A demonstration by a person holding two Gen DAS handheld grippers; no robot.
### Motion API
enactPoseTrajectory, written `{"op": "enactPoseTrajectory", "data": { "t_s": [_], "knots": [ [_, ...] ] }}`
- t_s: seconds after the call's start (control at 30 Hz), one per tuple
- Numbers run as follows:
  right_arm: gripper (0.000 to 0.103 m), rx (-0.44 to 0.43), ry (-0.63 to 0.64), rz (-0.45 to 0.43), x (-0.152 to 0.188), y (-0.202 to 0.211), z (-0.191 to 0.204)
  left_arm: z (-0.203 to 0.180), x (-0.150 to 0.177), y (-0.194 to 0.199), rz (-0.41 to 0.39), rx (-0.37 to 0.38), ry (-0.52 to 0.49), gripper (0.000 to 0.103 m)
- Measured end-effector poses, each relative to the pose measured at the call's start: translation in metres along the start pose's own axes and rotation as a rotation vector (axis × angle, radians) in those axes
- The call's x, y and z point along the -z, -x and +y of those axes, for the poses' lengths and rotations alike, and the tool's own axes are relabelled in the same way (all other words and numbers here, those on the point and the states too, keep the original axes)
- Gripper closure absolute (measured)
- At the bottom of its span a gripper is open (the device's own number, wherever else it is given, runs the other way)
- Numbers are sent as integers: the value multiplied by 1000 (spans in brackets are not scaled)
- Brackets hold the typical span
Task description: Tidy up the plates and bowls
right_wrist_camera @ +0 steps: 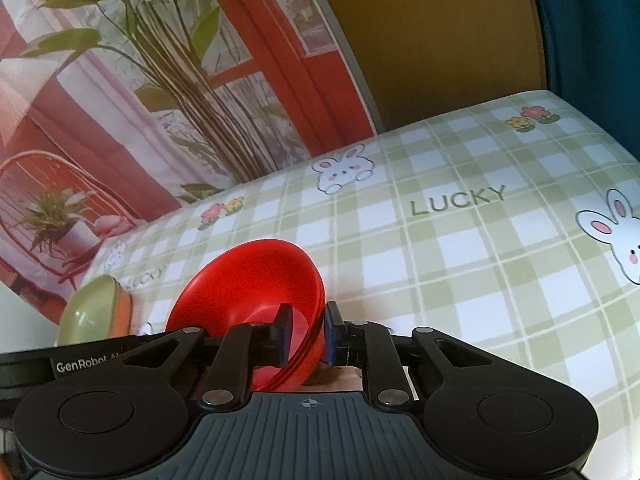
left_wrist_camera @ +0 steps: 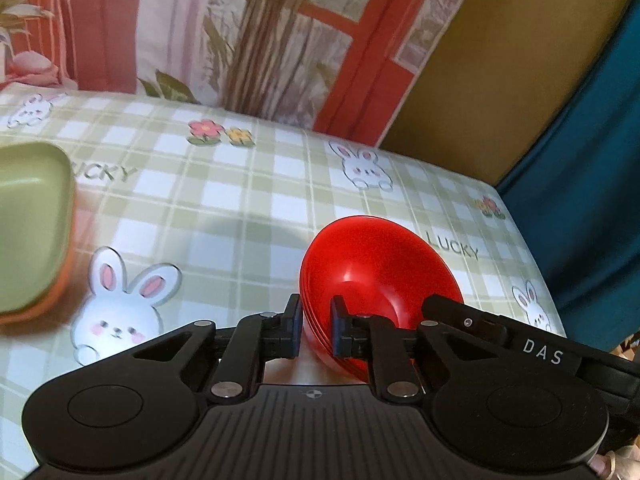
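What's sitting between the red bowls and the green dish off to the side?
Nothing: only bare checked tablecloth, with a printed rabbit, separates the red bowls from the green dish. The left wrist view shows it best.

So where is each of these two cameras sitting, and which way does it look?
Left wrist: sits on the left gripper, looking forward and down at the table; its fingers pinch the rim of the red bowls.
Right wrist: sits on the right gripper, same downward look; its fingers pinch the opposite rim of the red bowls.
Shared: the red bowls, the green dish, and each shows part of the other gripper.
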State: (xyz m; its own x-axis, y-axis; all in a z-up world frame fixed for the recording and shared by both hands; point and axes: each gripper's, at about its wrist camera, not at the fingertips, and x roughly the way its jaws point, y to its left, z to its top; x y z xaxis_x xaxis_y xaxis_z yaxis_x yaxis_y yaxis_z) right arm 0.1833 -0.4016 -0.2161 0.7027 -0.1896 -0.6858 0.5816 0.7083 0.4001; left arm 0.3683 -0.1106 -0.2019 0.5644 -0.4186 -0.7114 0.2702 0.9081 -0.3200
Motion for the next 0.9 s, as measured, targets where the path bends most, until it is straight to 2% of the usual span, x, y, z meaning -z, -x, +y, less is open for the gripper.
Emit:
{"op": "enactPoseTrajectory", "data": {
  "t_s": [0.27, 0.47, 0.6, 0.77, 0.9],
  "knots": [
    [86, -63, 49, 10, -24, -11, 51, 39, -38, 37, -56, -29, 22, 87],
    [87, -167, 60, 12, -39, -28, 113, 94, -67, 79, -108, -73, 65, 87],
    [87, -218, 129, 26, -36, -46, 165, 128, -78, 107, -149, -125, 82, 87],
    [87, -261, 205, 62, -25, -71, 220, 168, -77, 118, -138, -173, 94, 87],
    [87, -267, 229, 108, -14, -87, 246, 192, -65, 118, -113, -180, 122, 87]
  ]
}}
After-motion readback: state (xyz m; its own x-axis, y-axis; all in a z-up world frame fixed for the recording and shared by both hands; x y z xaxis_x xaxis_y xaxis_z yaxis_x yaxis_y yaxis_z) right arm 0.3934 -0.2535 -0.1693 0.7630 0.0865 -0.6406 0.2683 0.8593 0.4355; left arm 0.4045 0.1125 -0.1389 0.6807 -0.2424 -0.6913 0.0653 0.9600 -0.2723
